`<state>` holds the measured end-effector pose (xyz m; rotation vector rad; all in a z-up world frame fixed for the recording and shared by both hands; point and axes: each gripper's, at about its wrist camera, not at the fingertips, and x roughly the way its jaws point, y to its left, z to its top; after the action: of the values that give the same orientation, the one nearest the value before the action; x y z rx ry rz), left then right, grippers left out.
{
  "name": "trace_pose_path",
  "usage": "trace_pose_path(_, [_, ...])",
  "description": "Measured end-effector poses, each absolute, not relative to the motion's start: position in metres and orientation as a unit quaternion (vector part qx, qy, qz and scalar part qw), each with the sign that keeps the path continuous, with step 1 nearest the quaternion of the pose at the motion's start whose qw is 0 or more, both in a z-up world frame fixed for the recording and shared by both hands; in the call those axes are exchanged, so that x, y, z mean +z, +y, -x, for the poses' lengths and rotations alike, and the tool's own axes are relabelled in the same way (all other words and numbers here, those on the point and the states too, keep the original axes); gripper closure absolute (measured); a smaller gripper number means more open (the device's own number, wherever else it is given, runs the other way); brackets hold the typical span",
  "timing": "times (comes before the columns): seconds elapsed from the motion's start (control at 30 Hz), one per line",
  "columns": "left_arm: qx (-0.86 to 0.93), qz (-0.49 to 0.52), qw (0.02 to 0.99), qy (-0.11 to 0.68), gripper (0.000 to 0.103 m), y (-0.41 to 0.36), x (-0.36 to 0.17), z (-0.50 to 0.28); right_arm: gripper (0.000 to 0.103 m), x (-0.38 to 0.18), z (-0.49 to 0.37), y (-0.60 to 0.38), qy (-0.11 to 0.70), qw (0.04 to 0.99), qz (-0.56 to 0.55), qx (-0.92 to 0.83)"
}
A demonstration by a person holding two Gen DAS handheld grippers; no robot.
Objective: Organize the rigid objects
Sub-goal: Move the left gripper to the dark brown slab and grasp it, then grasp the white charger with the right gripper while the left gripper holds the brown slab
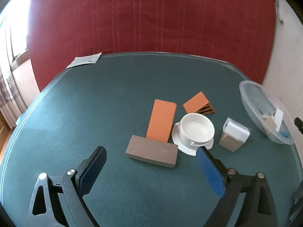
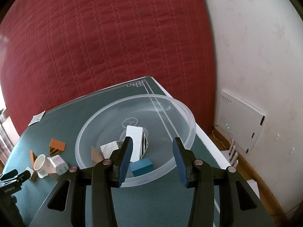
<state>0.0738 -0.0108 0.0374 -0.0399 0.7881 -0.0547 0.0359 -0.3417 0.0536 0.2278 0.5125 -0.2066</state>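
Rigid objects are partly sorted: a blue block (image 2: 142, 166) and white blocks (image 2: 134, 141) lie in the clear bowl (image 2: 186, 113). A brown block (image 1: 152, 151), orange slab (image 1: 162, 121), wedge (image 1: 197, 102) and cup (image 1: 197, 130) remain on the counter (image 1: 94, 104). Left jaws gape wide, right jaws part narrowly; nothing is held.
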Motion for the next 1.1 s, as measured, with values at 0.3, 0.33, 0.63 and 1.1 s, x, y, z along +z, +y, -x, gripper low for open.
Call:
trace_pose_path(0.3, [-0.007,-0.005,0.907,0.421,0.006,-0.013,0.026,-0.089,0.057,0.052,-0.039,-0.341,0.258,0.956,-0.108,-0.093])
trace_pose_path(0.33, [-0.008,-0.003,0.906,0.424,0.006,-0.012,0.024,-0.09,0.057,0.052,-0.039,-0.341,0.258,0.956,-0.107,-0.092])
trace_pose_path(0.63, [-0.031,0.001,0.904,0.426,0.033,-0.013,0.021,-0.095,0.057,0.052,-0.04,-0.335,0.264,0.956,-0.097,-0.083])
trace_pose_path(1.1, [-0.032,0.036,0.917,0.397,0.038,-0.004,0.03,-0.082,0.057,0.057,-0.028,-0.263,0.331,0.929,-0.138,0.086])
